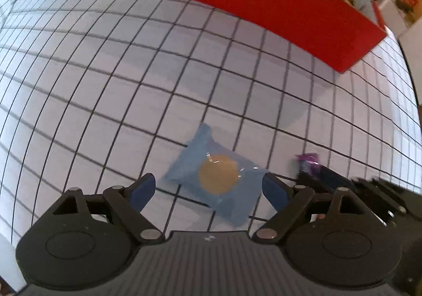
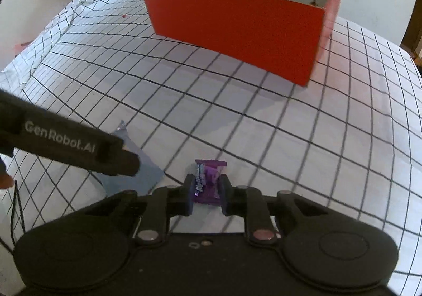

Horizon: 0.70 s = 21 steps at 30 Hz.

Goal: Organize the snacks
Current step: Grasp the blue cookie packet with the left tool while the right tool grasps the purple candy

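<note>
Pinching the purple candy between its pads, the right gripper holds it on the checked cloth, near side of the red box, presumably for lifting over the wall. Left gripper straddles the blue packet, jaws wide, not touching, lined up to grasp; packet also lies on the box's near side.

A desk under a white cloth ruled with a black grid carries everything. On it stands a red cardboard box, open at the top. Well apart from the box lies a flat blue packet with a round biscuit inside, and near that a small purple candy wrapper
</note>
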Tool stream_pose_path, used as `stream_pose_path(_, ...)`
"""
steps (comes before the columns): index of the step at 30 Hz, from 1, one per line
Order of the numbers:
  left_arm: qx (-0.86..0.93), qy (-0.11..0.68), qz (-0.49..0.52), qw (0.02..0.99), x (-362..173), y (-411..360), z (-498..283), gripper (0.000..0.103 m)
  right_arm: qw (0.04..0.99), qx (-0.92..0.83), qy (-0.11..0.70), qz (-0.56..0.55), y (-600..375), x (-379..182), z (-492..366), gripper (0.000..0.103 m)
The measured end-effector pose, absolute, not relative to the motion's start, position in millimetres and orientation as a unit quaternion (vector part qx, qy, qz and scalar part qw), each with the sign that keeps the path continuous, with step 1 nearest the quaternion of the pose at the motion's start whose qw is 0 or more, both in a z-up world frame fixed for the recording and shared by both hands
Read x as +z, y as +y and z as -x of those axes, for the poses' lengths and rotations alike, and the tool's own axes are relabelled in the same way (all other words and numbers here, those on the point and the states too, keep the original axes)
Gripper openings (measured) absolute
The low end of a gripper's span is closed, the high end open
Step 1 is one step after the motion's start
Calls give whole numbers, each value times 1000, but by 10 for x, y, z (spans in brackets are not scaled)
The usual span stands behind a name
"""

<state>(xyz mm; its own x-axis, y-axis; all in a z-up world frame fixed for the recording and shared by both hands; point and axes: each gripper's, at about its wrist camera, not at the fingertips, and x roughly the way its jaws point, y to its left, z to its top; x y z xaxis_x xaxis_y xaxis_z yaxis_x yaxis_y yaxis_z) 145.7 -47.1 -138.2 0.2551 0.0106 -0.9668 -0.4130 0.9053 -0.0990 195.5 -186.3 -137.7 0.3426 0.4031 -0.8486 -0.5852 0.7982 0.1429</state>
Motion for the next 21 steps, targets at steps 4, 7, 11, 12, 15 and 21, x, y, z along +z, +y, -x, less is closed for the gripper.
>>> stream_pose_path(4, 198, 596, 217, 747, -1393, -414, -1457, 88, 814, 304, 489, 81, -1966, -1374, -1948, 18)
stream_pose_path(7, 227, 593, 264, 726, -1415, -352, -1439, 88, 815, 306, 486, 76, -2012, -1355, -1947, 18)
stream_pose_path(11, 249, 582, 303, 713, -1442, -329, -1480, 88, 815, 307, 486, 67, -2074, -1339, -1952, 18)
stream_pose_path(12, 255, 580, 308, 710, -1452, -325, -1495, 88, 815, 307, 486, 67, -2088, -1335, -1947, 18)
stream_pose_path(15, 275, 587, 318, 692, -1537, -314, -1552, 88, 816, 308, 486, 64, -2103, -1338, -1950, 18)
stream_pose_path(21, 305, 579, 305, 692, -1545, -359, -1625, 88, 815, 309, 486, 65, -2129, -1344, -1926, 18)
